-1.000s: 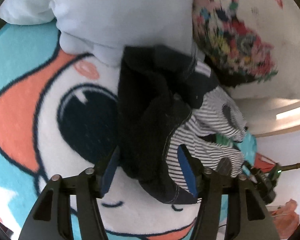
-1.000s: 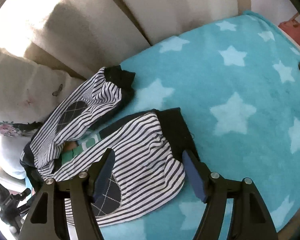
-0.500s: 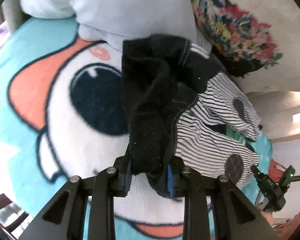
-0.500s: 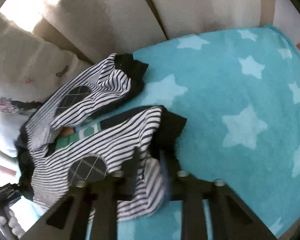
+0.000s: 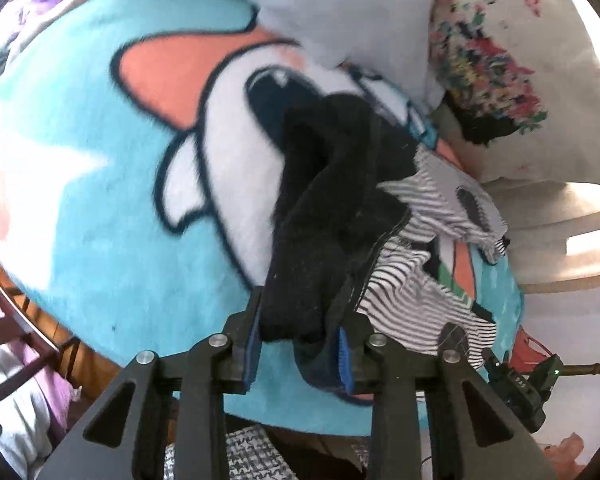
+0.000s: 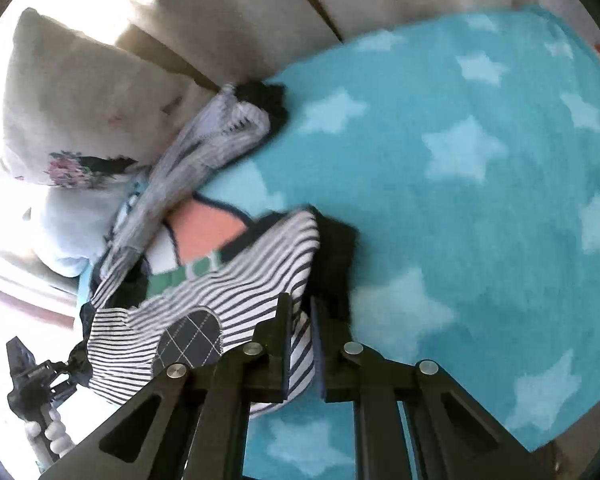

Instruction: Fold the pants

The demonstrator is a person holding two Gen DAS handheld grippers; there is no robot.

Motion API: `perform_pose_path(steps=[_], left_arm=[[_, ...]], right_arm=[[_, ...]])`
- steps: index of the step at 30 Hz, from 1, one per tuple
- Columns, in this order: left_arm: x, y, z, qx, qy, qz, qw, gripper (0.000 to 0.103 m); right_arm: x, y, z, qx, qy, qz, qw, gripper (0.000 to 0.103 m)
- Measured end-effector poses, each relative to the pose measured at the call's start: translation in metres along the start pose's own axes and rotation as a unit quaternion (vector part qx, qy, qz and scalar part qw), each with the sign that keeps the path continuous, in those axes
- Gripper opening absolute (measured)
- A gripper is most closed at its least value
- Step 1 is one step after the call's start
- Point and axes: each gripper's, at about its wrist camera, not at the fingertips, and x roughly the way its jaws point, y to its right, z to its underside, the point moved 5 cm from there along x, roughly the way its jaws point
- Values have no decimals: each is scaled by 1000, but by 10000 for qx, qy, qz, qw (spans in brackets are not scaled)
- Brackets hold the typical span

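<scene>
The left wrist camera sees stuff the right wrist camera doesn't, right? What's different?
Only the left wrist view shows the left claw shut on the black waistband, plus the blanket's big cartoon eye. Only the right wrist view shows the right claw shut on a striped leg near its black cuff, and the white stars. Both show the striped pants, the turquoise blanket and a flowered pillow.

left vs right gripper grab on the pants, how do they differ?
The left gripper clamps the thick black waistband; the right gripper pinches a thin striped leg near its black cuff. The left gripper's fingers sit wider apart around bunched fabric; the right gripper's are nearly together. Both are shut on the same pants, over the blanket.
</scene>
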Motion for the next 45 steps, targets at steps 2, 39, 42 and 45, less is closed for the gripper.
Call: perform_pose_path(steps=[2,39,42,45], left_arm=[[-1,0,5,20,53,-19,10000,33],[-44,51,53,724,895,-1200,9861,43],[-46,41,52,609,858,-1244,9866,43],[-47,30,43,473,866,-1235,9874,43]], right_arm=[[-5,4,0,204,64,-110,9997,23],[27,-53,38,-1552,-84,-180,9877,70],[30,-58,42,-1606,-31,-199,9868,81],[35,-68,48,-1839,-36,-201,9827,96]])
